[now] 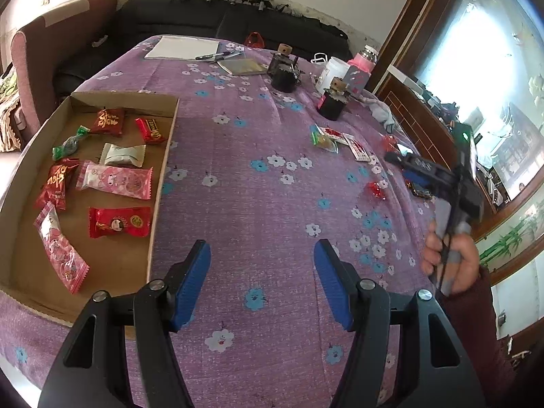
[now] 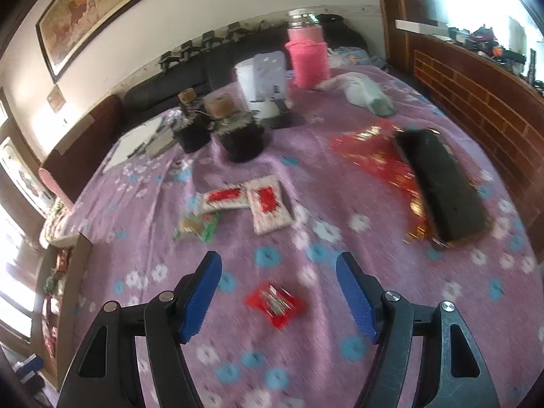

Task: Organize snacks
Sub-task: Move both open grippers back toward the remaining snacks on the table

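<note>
A shallow cardboard tray (image 1: pixel 163 170) lies on the purple flowered cloth at the left, holding several wrapped snacks, among them a red pack (image 1: pixel 119 221) and a pink pack (image 1: pixel 115 178). My left gripper (image 1: pixel 261 250) hangs open over bare cloth just right of the tray, nothing between its blue pads. My right gripper (image 2: pixel 278 263) is open above a small red candy (image 2: pixel 274 303) that lies between its fingers, untouched. Farther off lie two white-and-red packets (image 2: pixel 268 207) and a green-edged snack (image 2: pixel 195 227). The right gripper (image 1: pixel 396 158), held by a hand (image 1: pixel 448 261), also shows in the left wrist view.
Two dark jars with cork stoppers (image 2: pixel 238 136), a white tub (image 2: pixel 253 85) and a pink-sleeved bottle (image 2: pixel 307 57) stand at the far side. A long black case (image 2: pixel 442 187) rests on red foil wrapping (image 2: pixel 367 153) at the right. A notepad and pen (image 1: pixel 183 47) lie far back.
</note>
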### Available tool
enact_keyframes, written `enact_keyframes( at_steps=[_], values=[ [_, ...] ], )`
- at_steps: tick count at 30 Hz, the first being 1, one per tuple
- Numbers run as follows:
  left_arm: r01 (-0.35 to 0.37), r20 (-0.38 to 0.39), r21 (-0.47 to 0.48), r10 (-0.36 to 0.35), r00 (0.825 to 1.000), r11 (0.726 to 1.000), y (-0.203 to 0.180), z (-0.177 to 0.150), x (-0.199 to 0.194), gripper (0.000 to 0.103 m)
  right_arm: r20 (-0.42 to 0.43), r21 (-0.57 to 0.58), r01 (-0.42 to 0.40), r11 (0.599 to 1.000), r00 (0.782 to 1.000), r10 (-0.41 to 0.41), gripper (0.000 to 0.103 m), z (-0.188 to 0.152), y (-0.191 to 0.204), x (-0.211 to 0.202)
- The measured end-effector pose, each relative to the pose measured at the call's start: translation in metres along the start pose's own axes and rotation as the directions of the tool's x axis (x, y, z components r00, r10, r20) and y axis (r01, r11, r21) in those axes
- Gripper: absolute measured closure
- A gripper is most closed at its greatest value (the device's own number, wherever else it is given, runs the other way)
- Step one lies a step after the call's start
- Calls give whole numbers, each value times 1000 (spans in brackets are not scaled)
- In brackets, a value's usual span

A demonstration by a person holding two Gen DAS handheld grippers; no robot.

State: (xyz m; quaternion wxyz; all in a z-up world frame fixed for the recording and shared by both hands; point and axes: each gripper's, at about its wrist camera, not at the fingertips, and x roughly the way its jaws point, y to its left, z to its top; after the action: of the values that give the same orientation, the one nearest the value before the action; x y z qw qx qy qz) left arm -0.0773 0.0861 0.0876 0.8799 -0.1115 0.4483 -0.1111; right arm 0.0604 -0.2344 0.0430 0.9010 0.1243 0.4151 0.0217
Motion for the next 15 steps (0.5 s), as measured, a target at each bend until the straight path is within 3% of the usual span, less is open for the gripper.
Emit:
enact_keyframes(
  at_steps=[7, 12, 13, 15],
  values=[
    [4, -7, 13, -4, 1000, 1000, -8, 1, 3, 41, -73, -116, 48, 992, 996, -57, 32, 26, 16, 56],
    [-8, -6, 23, 8, 1000, 1000, -6, 4, 5, 41, -112, -124, 86, 989, 989, -100, 32, 37, 13, 86],
    [-10, -9, 22, 11, 1000, 1000, -6, 5, 6, 41, -115, -121, 89, 989, 988, -103, 35, 39, 11, 89],
    [-16, -13, 20, 16, 1000, 1000, -6, 6, 9, 41, -132, -118, 89, 989, 986, -105, 61, 40, 10, 96]
  ],
)
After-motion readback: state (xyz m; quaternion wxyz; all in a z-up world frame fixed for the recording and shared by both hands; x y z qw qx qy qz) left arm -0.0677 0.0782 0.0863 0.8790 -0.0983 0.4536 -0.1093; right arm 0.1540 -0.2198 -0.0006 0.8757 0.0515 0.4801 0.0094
